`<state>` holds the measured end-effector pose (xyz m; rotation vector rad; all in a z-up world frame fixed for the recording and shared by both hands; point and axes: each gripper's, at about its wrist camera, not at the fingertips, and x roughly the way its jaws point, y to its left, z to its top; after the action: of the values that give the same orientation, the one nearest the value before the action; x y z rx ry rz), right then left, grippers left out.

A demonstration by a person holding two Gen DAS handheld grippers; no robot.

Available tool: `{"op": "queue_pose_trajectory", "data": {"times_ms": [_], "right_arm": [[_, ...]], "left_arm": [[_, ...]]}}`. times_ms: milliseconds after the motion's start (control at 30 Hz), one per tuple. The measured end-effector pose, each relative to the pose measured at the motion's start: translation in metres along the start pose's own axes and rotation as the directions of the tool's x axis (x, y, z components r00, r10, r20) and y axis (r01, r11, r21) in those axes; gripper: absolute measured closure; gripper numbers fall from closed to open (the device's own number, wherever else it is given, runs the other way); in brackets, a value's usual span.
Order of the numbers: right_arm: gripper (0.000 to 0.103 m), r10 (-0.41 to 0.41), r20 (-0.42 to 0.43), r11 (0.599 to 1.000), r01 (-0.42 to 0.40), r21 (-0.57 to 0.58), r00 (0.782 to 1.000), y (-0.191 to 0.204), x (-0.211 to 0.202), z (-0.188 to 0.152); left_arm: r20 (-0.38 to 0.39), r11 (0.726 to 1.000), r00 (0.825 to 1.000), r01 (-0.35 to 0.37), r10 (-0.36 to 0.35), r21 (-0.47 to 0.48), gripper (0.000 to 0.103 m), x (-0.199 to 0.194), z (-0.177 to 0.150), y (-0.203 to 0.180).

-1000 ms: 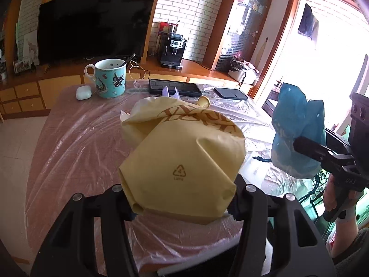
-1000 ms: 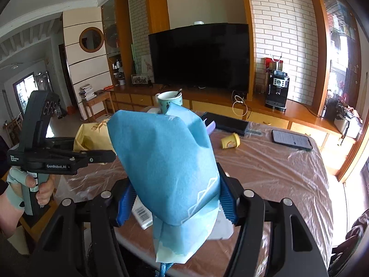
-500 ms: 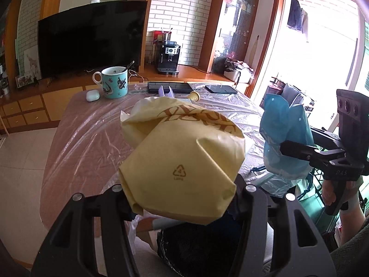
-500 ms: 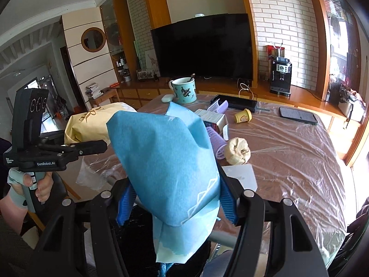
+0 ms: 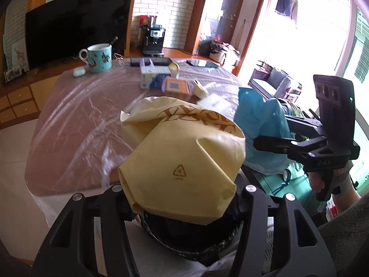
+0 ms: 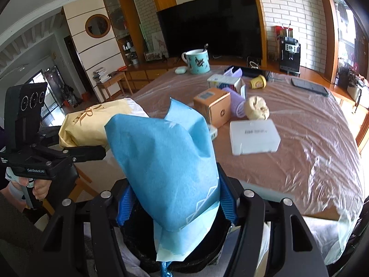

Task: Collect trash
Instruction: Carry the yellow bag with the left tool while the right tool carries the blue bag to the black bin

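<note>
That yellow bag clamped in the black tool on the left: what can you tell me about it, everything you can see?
The yellow bag looks like soft, thin plastic, pale yellow and crumpled into a puffy bundle. It bears brown ornate lettering near its top and a small triangular recycling mark lower down. The left gripper has its jaws closed on its lower end, holding it in the air beyond the table's near edge, above a dark bin. Its right side sits close to a blue bag; whether they touch is unclear.

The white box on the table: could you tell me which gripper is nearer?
Right. The right gripper faces the white box closely; the left gripper is further left.
</note>
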<state>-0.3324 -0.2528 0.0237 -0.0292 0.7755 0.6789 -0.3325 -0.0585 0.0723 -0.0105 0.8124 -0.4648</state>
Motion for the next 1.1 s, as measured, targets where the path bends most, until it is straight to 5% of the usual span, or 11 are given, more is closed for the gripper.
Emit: {"op": "queue_pose_trajectory", "data": {"times_ms": [533, 1100], "right_arm": [[0.042, 0.009, -0.150, 0.999, -0.004, 0.034, 0.989, 0.011, 0.026, -0.047], [0.042, -0.018, -0.230, 0.997, 0.036, 0.072, 0.973, 0.002, 0.064, -0.058]], "left_arm": [[-0.163, 0.998, 0.986, 0.028, -0.018, 0.060, 0.046, 0.029, -0.048, -0.021], [-0.261, 0.999, 0.965, 0.015, -0.006, 0.033, 0.046, 0.070, -0.067, -0.008]]}}
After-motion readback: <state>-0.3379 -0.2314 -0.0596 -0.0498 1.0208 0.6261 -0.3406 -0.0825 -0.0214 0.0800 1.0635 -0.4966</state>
